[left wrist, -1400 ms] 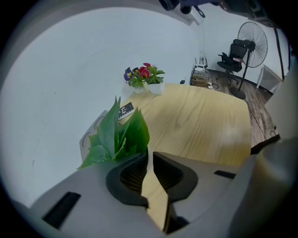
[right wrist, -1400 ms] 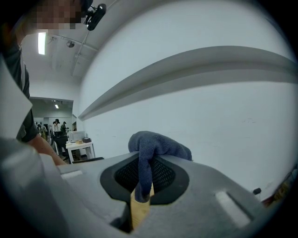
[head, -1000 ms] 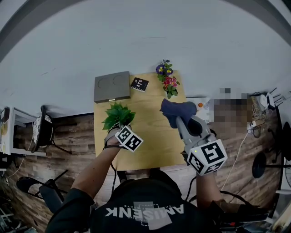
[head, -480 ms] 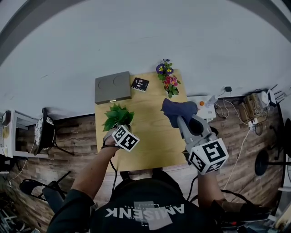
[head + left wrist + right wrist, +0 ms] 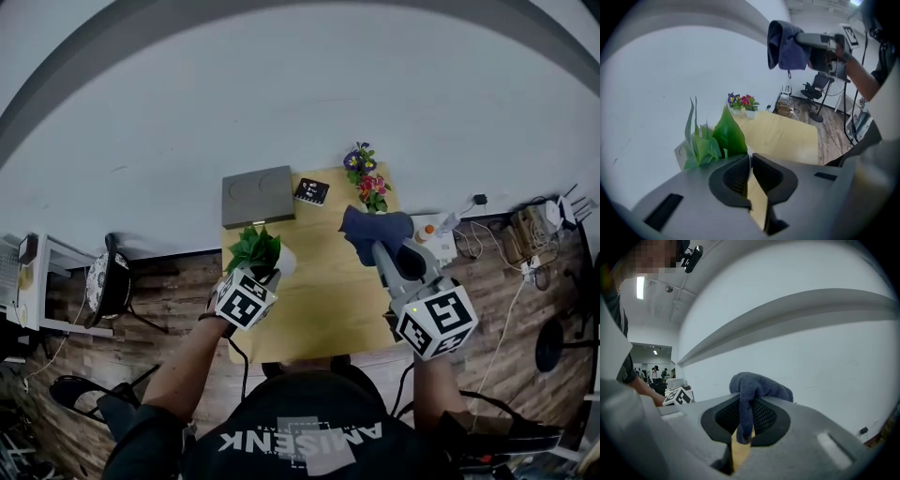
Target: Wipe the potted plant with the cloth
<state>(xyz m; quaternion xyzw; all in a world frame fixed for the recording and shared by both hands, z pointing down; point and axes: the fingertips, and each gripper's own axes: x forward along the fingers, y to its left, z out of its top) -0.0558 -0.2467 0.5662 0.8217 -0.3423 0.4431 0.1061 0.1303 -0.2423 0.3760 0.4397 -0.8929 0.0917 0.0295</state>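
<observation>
My right gripper (image 5: 747,404) pinches the cloth (image 5: 759,385), draped over its tips for wiping; my left gripper (image 5: 750,161), closed on the potted plant (image 5: 717,140) just ahead, apparently steadies it.

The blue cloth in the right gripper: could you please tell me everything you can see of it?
The cloth is dark blue and looks soft and fleecy. It is bunched, not spread: the right gripper is shut on one fold, a strip of it hangs down between the jaws and the rest lies heaped over the jaw tips. It is held in the air above the far right part of the wooden table, clear of the flowers. Only the gripper touches it.
</observation>
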